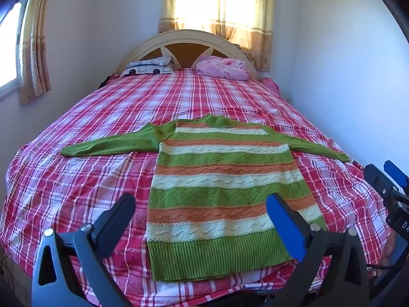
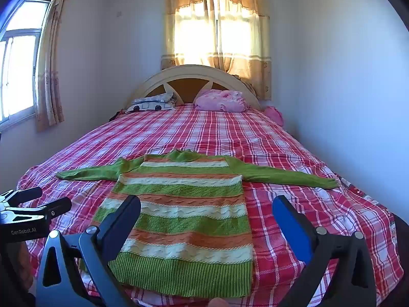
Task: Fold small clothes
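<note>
Striped sweater (image 1: 219, 181) is lying flat at twelve o'clock; I'm holding left tongs (image 1: 202, 204) and right tongs (image 2: 207, 204) spread, gripping nothing.

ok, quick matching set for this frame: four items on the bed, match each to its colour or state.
Column 1:
1. sweater
2. bedsheet
3. bundle by the headboard
4. left gripper

Column 2:
A. pink, crumpled
B. jaws wide open, holding nothing
C. red and white plaid
D. green, orange and cream stripes, laid flat with sleeves spread

Pairs: 1-D, 2-C, 3-A, 4-B
</note>
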Motion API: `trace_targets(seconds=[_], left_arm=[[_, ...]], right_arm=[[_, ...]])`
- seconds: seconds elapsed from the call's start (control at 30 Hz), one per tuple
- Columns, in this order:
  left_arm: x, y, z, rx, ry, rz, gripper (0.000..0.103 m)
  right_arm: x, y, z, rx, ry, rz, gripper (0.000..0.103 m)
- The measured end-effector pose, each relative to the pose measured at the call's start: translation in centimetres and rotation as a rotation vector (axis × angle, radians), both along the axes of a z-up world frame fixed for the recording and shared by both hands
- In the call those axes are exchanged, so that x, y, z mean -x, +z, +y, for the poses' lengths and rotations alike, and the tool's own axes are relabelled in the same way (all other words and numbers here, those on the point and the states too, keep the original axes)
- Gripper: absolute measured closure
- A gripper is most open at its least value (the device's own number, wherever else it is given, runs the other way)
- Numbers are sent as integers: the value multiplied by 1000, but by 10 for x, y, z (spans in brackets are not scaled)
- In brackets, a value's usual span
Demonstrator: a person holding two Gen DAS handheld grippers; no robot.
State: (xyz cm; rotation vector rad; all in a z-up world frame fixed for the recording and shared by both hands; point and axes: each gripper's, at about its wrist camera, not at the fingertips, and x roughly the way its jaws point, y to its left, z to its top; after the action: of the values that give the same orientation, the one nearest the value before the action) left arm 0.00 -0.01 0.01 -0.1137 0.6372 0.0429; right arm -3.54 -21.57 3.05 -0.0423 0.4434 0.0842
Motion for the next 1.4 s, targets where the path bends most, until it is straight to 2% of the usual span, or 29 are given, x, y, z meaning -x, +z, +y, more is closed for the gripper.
trace_targets(seconds=[0.1,1.4], left_arm=[[0,0,-1,-29,0,-12,0],[-3,4,4,-22,7,-30,0]], right_arm=[[0,0,0,4,0,0,1],[-3,-8,0,-28,10,13,1]])
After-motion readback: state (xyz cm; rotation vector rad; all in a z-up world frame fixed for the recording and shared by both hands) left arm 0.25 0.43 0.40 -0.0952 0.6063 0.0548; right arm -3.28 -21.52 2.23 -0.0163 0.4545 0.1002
